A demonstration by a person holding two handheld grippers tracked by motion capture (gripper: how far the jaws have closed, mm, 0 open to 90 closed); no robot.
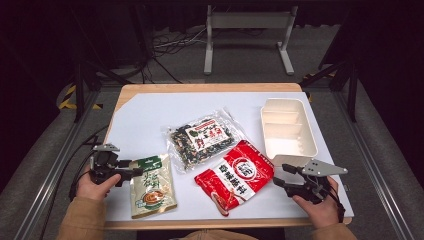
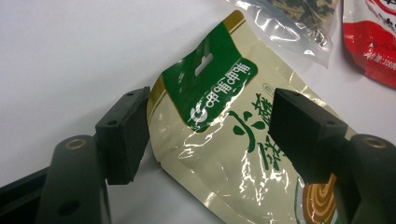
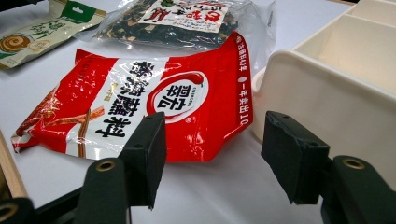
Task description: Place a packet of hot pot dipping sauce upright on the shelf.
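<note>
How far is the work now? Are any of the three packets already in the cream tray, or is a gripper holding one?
Nothing looks done: the cream tray is empty. The green packet, clear packet and red packet all lie on the table. In hand: the left gripper is open with its jaws on either side of the green packet's top, not closed. The right gripper is open near the red packet. If the packets belong in the tray, all three remain.

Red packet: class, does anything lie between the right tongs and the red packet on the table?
Nothing visible does. The right tongs stand open beside the red packet, with bare white table between them. The cream tray sits off to the side, behind the tongs, not in the path.
</note>
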